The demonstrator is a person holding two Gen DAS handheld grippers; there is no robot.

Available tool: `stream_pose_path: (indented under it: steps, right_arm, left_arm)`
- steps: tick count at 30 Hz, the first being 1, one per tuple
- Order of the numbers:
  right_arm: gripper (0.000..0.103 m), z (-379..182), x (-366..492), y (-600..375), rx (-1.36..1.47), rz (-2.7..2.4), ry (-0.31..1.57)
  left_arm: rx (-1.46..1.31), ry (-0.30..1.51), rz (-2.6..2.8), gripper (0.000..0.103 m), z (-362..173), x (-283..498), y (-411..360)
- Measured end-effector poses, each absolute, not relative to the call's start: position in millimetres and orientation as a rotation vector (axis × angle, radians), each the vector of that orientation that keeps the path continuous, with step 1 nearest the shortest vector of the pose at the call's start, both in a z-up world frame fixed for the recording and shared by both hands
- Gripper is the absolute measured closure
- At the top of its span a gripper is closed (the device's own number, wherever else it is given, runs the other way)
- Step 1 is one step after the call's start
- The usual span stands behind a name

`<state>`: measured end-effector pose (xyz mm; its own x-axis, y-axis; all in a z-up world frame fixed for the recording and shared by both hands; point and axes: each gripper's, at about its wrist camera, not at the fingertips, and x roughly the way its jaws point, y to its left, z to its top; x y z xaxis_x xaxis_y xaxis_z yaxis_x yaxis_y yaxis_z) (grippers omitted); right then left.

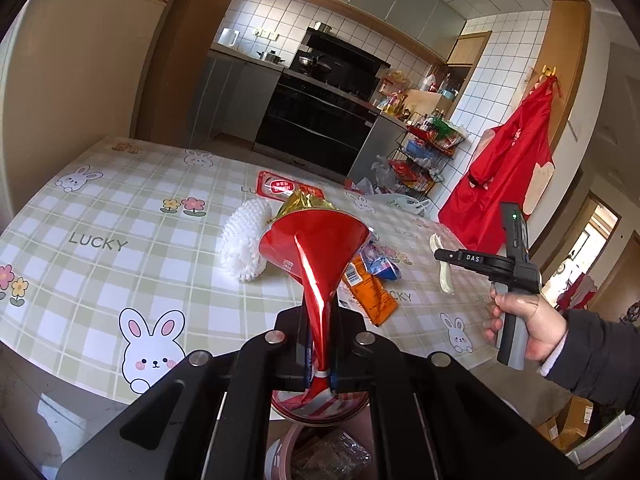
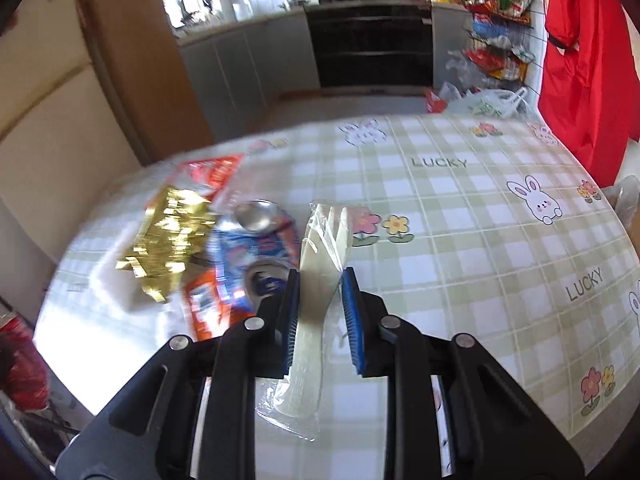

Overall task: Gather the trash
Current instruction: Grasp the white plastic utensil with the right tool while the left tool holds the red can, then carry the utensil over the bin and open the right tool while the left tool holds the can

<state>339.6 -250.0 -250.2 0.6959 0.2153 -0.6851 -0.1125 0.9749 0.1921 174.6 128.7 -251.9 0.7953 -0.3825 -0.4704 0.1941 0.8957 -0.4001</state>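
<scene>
Left hand-held gripper [image 1: 320, 354] clamps red wrapper [image 1: 314, 248]; right [image 2: 318, 312] released, straddling wrapped spoon [image 2: 316, 280].

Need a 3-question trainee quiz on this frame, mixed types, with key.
1. True or false: the left tongs are shut on the red wrapper.
2. What lies between the open right tongs? A) crushed can B) wrapped plastic cutlery C) gold foil
3. Fill in: below the left tongs sits a pink ____ already holding trash.

Key: 1 true. 2 B, the wrapped plastic cutlery; the crushed can and gold foil lie to its left. 3 bin.
</scene>
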Motion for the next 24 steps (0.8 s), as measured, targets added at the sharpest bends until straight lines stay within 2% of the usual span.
stream_pose_path:
  steps: [8, 13, 24]
  right_arm:
    - [0.079, -191, 219, -240, 0.116, 0.362, 0.563]
    - [0.079, -175, 158, -236, 0.072, 0.441, 0.487]
    - [0.079, -156, 111, -241, 0.068, 0.568, 0.451]
  left_arm:
    - [-0.338, 0.53, -0.327, 0.097, -218, 139, 119]
    - [-0.344, 0.513, -0.332, 0.097, -201, 121, 114]
    - [-0.312, 0.498, -0.349, 0.097, -184, 101, 99]
